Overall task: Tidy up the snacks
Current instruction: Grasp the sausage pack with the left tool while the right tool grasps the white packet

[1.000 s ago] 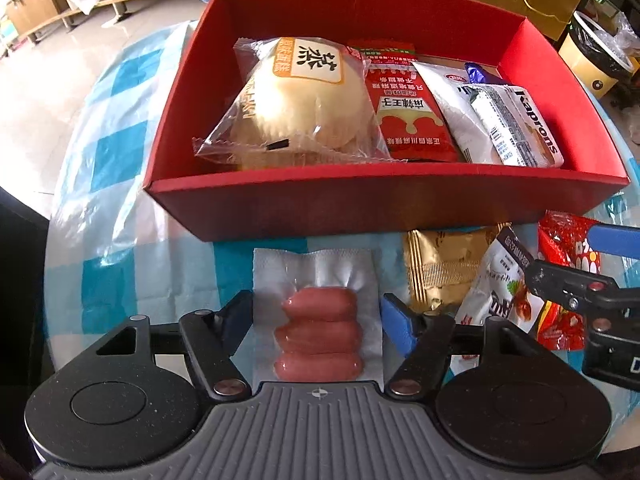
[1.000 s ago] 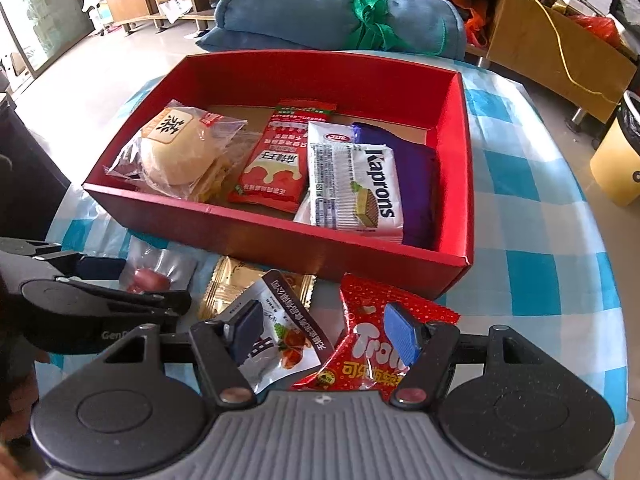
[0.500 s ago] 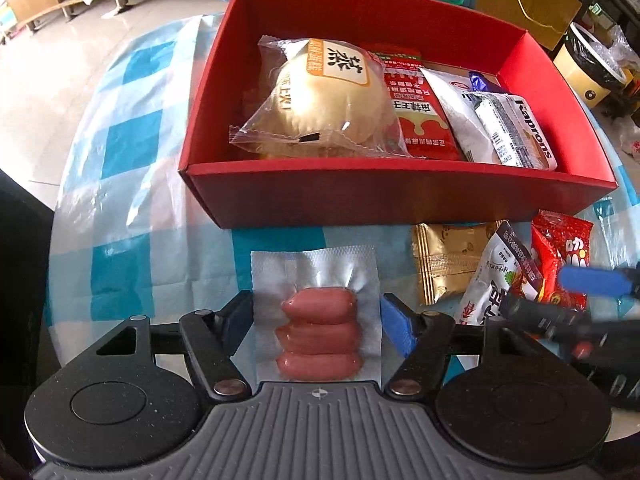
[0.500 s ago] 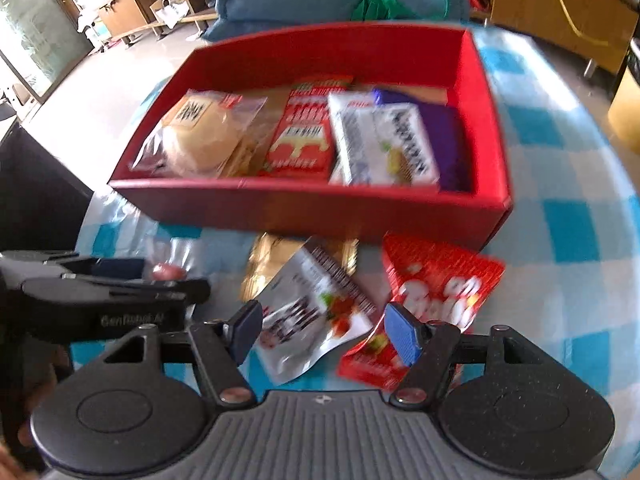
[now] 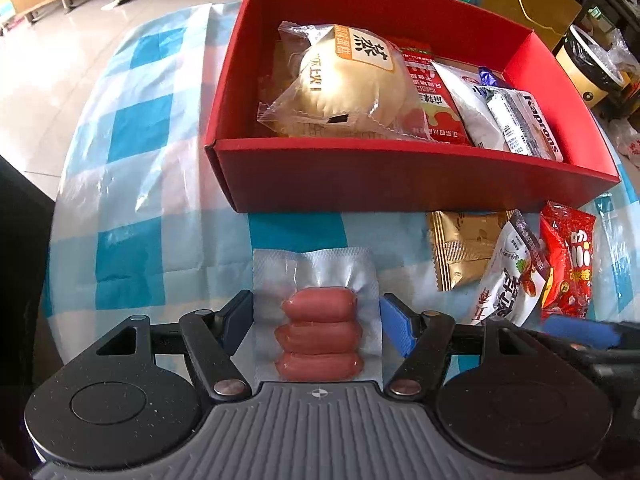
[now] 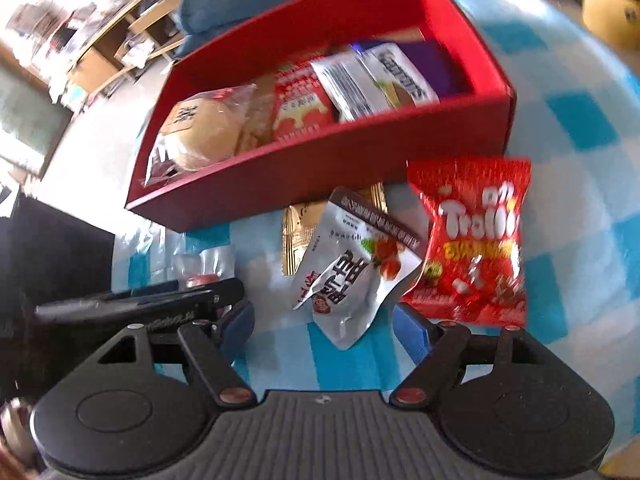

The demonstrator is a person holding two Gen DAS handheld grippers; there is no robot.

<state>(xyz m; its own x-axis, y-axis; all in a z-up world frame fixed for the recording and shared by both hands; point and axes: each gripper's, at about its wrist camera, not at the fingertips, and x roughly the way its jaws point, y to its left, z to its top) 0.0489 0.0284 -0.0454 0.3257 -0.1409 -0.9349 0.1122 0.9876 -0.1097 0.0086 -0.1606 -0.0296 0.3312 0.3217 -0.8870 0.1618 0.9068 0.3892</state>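
In the left wrist view, the left gripper (image 5: 316, 320) pointed down at a vacuum-sealed pack of three sausages (image 5: 318, 320) lying on the blue-checked tablecloth (image 5: 132, 208) just in front of the red box (image 5: 400, 180). Its jaws stood spread, one blue pad on each side of the pack; whether the pads touched the wrapper's edges could not be told. Inside the red box lay a wrapped round bun (image 5: 348, 84), a red sachet (image 5: 434, 104) beside it and a white Kaprons wafer pack (image 5: 520, 124) further right. In front of the box's right end lay a gold packet (image 5: 460, 248), a white pouch (image 5: 506, 280) and a red Trolli bag (image 5: 568, 260).

In the right wrist view, which was blurred, the right gripper (image 6: 324, 328) hung over the cloth in front of the red box (image 6: 360, 168), its jaws opening. The white pouch (image 6: 352, 276) reached down between the pads, apparently untouched by them; the red Trolli bag (image 6: 476, 240) lay just beyond the right pad. The left gripper (image 6: 160, 302) showed at the left edge.
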